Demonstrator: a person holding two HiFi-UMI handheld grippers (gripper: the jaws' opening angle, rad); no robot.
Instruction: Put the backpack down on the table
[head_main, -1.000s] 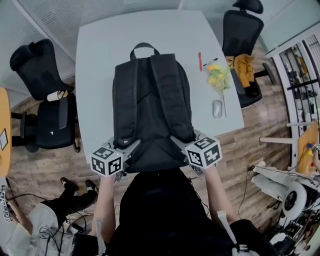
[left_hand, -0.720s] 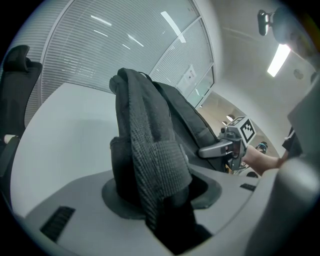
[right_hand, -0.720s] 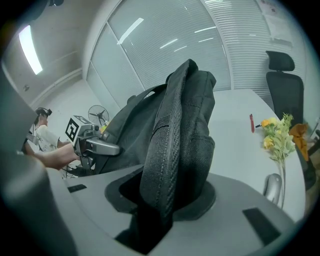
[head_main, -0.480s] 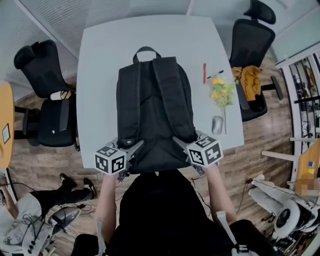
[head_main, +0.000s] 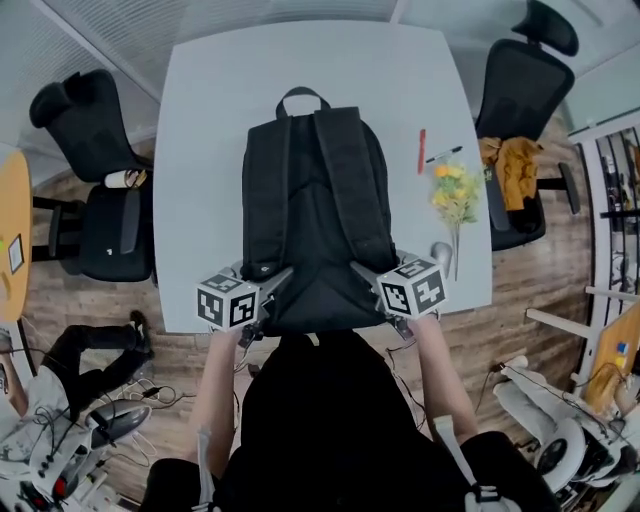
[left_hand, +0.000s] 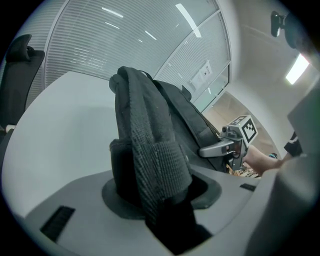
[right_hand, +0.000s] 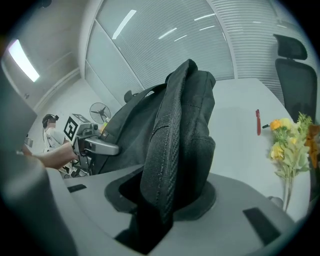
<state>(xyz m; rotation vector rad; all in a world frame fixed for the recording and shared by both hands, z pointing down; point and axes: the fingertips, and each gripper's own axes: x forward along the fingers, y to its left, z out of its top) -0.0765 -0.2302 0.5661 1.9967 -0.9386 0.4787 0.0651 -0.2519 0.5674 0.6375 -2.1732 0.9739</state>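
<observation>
Onward over the desk (head_main: 205, 130) goes the backpack (head_main: 315, 215) since a moment ago, and we see it lower. Our left hand-held gripper (head_main: 272, 283) clamps coarse woven black fabric at one bottom corner; our right hand-held gripper (head_main: 362, 273) pinches the other. Padded straps (head_main: 347, 180) face up, and the looped handle (head_main: 303, 97) lies over the smooth pale desktop.

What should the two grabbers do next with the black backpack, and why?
Probably lower both together a little more. The left gripper and right gripper are each shut on a shoulder strap at the near end of the backpack, and that end looks raised above the table in the gripper views. Letting go now might drop it, so set it flat first.
</observation>
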